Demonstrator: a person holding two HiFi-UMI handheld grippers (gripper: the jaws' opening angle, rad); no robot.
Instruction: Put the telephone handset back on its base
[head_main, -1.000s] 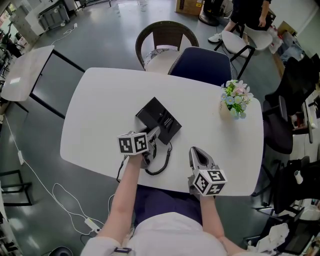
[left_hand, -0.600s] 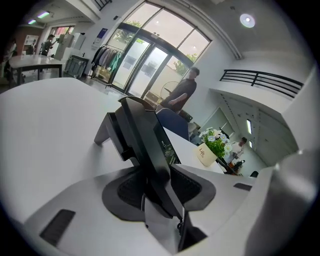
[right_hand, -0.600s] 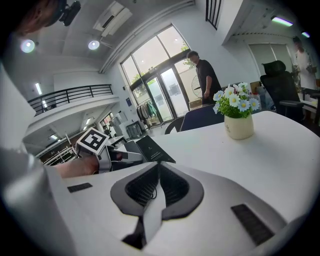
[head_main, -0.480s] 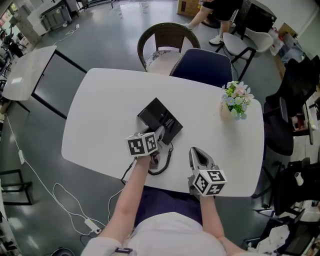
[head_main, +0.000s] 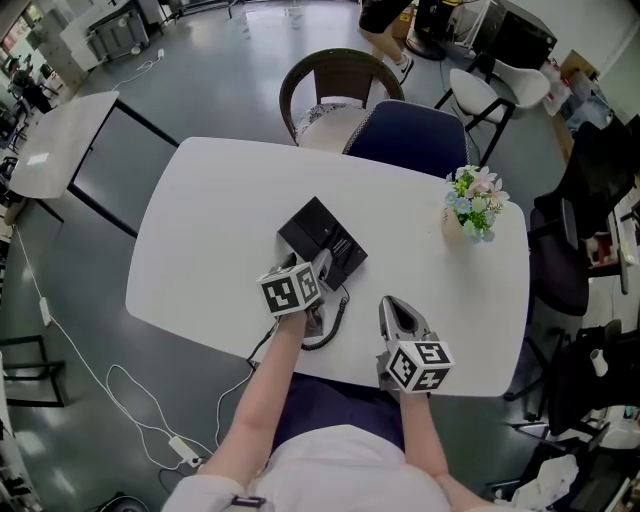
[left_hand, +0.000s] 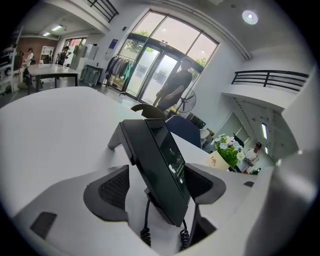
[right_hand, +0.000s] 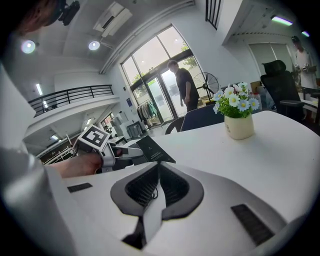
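Note:
The black telephone sits mid-table on its grey stand. Its handset lies on the base as a long black slab. A coiled cord loops from the handset's near end. My left gripper reaches to the phone's near edge. Its jaws have just been opening and now stand wide on either side of the handset, the pads clear of it. My right gripper rests near the table's front edge, right of the cord, with its pads pressed together on nothing.
A small vase of flowers stands at the table's right side. A blue chair and a wicker chair stand at the far edge. A thin cable drops over the near edge to the floor. A person stands beyond the table.
My left gripper has shifted right and slightly forward, up to the phone base, and tilted. The cord loop has drawn in closer to the phone. The right gripper has stayed put.

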